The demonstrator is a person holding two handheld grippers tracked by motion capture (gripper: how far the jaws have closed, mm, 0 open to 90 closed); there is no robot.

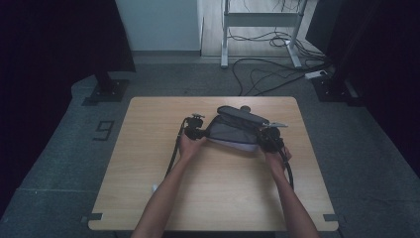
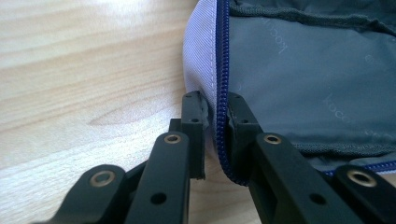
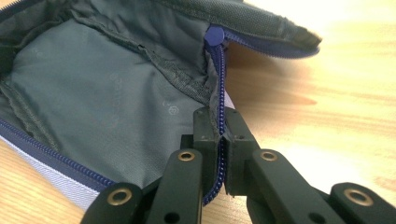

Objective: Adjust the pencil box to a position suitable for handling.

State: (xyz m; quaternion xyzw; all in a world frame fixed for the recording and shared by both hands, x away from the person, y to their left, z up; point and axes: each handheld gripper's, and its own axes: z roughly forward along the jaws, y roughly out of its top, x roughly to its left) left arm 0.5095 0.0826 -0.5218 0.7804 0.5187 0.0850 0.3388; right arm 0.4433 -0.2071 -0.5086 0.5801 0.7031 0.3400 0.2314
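probably a lab: black curtains [image 1: 59,34], floor cables [image 1: 267,74], lone wooden table [image 1: 148,163].

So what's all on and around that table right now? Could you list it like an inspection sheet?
Surface: wooden table, pale grain, a notch at each near corner.
Job's things: unzipped grey pouch with blue zipper, lying open, grey lining showing.
Clutter: nothing seen.
Grippers: left gripper shut on the pouch's zipper edge; right gripper shut on the zipper edge at the other end.
Cables: a black cable trails from each gripper; floor cables beyond the table.
Surroundings: grey carpet, white desk frame, dark curtains.
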